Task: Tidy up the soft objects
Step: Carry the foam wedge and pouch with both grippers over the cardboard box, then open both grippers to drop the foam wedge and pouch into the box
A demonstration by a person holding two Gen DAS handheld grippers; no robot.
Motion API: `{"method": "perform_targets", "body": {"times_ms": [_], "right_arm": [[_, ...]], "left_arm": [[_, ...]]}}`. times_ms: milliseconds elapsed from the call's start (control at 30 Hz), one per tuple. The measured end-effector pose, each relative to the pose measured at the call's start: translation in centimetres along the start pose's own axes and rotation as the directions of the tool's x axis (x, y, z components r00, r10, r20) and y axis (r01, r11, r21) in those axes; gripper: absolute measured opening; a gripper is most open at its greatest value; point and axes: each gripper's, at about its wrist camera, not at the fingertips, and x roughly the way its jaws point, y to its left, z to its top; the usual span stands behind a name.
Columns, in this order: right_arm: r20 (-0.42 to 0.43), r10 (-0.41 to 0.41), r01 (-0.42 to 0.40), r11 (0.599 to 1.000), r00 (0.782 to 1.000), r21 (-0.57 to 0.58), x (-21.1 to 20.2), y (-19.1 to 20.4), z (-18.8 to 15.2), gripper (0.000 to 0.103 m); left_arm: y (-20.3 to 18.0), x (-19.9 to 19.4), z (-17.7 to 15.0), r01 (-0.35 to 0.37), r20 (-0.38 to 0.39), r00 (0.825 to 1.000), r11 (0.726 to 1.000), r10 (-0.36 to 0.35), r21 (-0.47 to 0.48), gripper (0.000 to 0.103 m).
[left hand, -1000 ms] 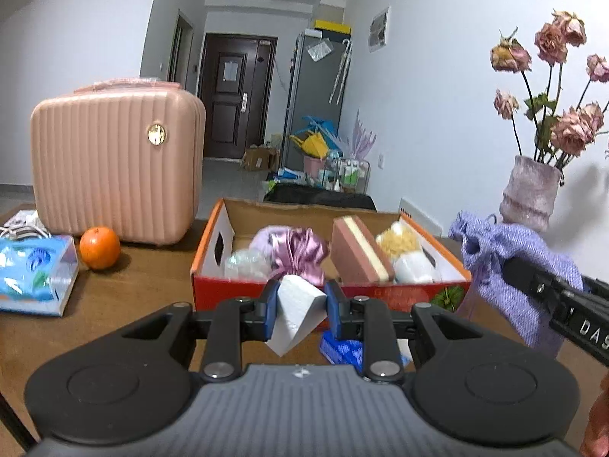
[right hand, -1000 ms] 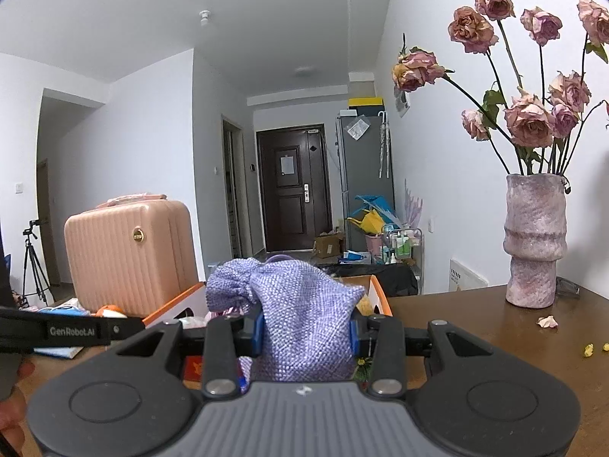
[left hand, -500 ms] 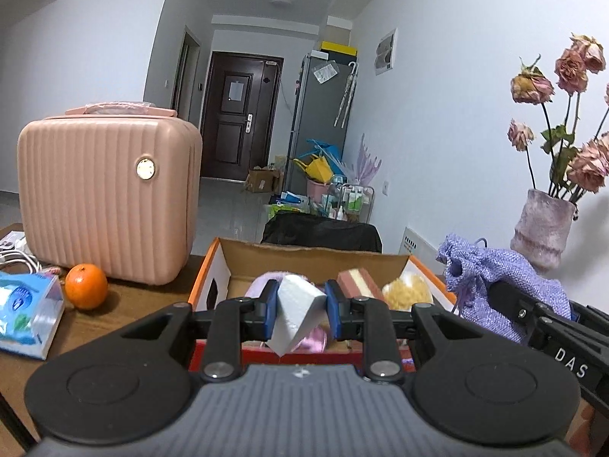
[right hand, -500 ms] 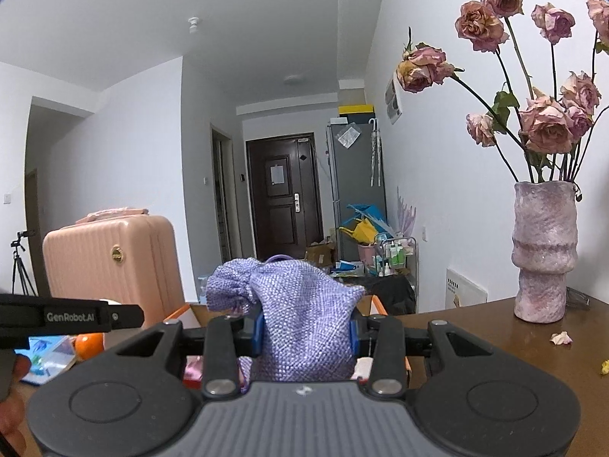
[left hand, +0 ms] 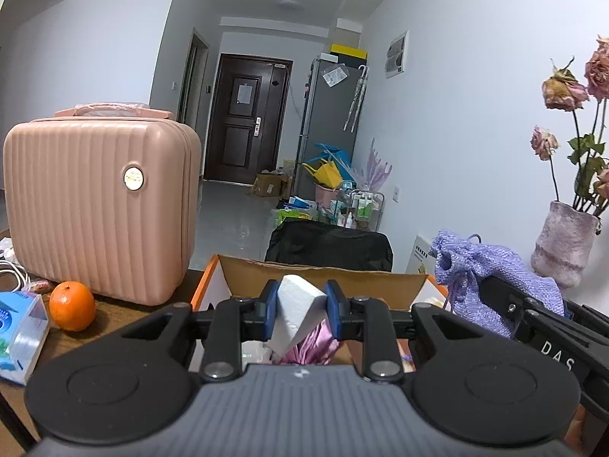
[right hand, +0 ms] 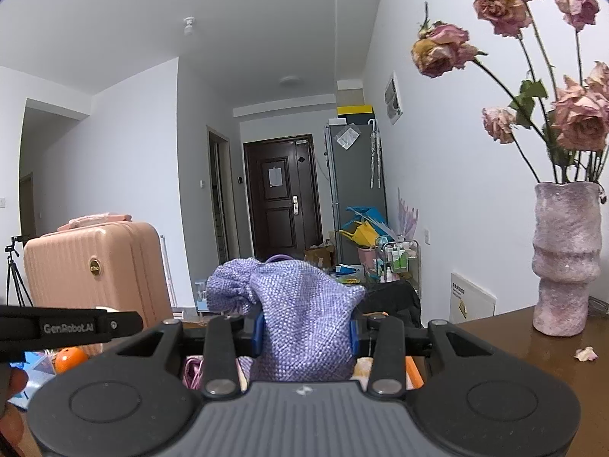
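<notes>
My left gripper (left hand: 300,306) is shut on a white foam block (left hand: 297,314) and holds it over the near edge of the orange cardboard box (left hand: 323,278). A pink satin piece (left hand: 316,346) lies in the box below it. My right gripper (right hand: 304,329) is shut on a purple knitted drawstring pouch (right hand: 300,312), held up above the box's right end. The pouch (left hand: 495,285) and the right gripper's finger (left hand: 533,316) also show at the right of the left wrist view. The left gripper's finger (right hand: 68,327) shows at the left of the right wrist view.
A pink hard case (left hand: 99,205) stands on the brown table (right hand: 514,346) left of the box, with an orange (left hand: 72,304) and a tissue pack (left hand: 19,335) in front of it. A pink vase of dried roses (right hand: 563,259) stands at the right by the wall.
Both grippers have risen and tilted up with their loads. The box has sunk lower in both views, and its contents are now mostly hidden behind the grippers.
</notes>
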Motion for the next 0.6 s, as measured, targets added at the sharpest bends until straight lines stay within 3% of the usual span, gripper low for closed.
{"method": "perform_targets", "body": {"times_ms": [600], "right_arm": [[-0.014,-0.011,0.01,0.999,1.0,-0.034,6.4,1.1,-0.1,0.038]], "left_arm": [[0.5,5.3,1.2,-0.047,0.007,0.999,0.999,0.047,0.007,0.027]]}}
